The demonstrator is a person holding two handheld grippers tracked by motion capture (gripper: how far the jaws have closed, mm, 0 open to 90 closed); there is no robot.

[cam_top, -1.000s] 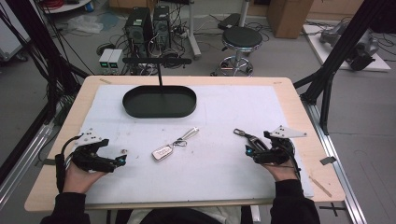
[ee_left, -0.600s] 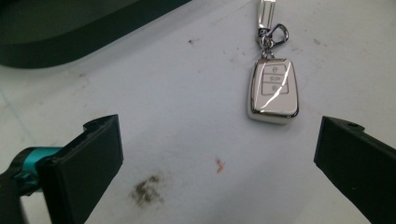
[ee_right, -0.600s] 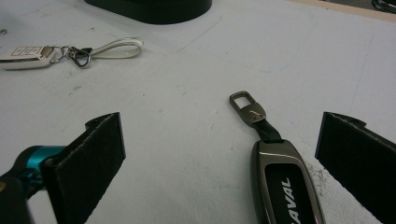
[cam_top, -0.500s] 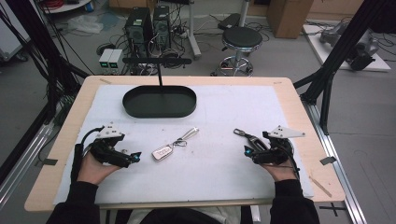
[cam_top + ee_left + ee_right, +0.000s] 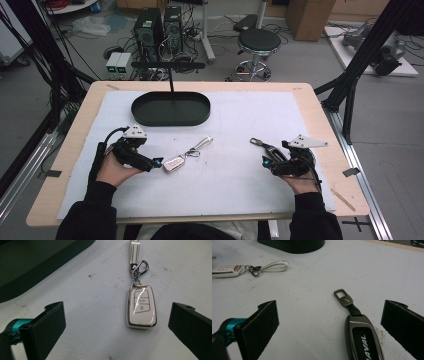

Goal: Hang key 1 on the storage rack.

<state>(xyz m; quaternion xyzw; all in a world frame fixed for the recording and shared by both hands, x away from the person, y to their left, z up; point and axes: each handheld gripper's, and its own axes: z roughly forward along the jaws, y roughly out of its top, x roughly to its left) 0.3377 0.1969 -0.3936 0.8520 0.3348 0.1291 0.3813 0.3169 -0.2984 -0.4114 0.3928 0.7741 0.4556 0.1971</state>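
A white key fob [image 5: 174,164] with chrome edges lies on the white mat, its clip and pale strap [image 5: 202,144] trailing toward the back right. My left gripper [image 5: 154,163] sits just left of it, open. In the left gripper view the white key fob [image 5: 141,306] lies flat between the spread jaws of my left gripper [image 5: 117,315], nearer the right one, untouched. A dark key fob [image 5: 265,147] with a metal clasp lies at the right. My right gripper [image 5: 266,161] is open at its near end. The dark key fob [image 5: 363,340] lies between the jaws of my right gripper [image 5: 329,312], close to the right one.
A black oval tray [image 5: 171,108] stands at the back centre of the mat, with a black post rising behind it. The tray's rim [image 5: 37,270] is just beyond my left jaw. The wooden table edge [image 5: 340,165] runs beside my right hand.
My left gripper has moved right across the mat until its tips flank the white key fob. The right gripper and both fobs have stayed put.
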